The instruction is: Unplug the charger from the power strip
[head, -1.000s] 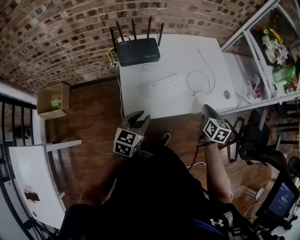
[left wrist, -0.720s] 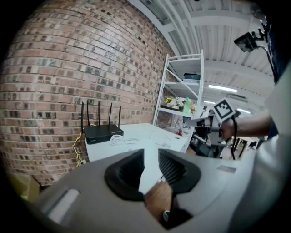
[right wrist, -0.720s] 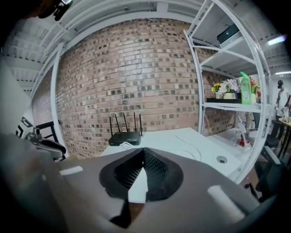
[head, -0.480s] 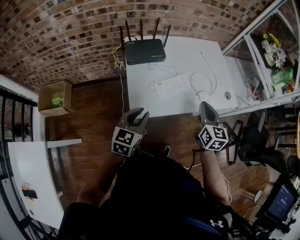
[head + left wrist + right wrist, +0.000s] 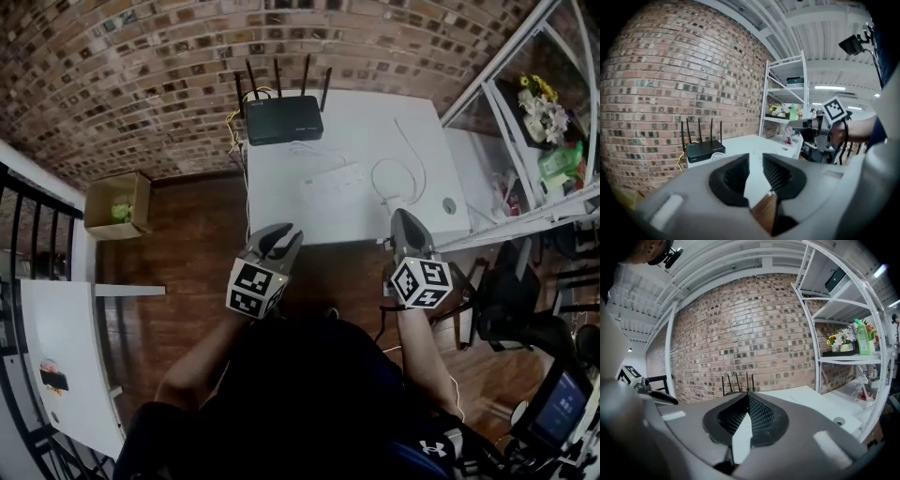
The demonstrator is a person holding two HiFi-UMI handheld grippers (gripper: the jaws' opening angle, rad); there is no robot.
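A small white block, seemingly the charger (image 5: 395,203), lies by the counter's (image 5: 366,122) near edge just right of the power strip (image 5: 333,184), its cable (image 5: 398,173) looped behind. It looks apart from the strip, as the task wants, though it is too small to be sure, and that fits a finished pull or a plug yet to be drawn, so no next move is settled. Both grippers hang short of the counter, pointing at it almost level: the left gripper's (image 5: 281,232) jaws have just been closing and stand narrowly apart on nothing, while the right gripper's (image 5: 405,216) are together, empty.
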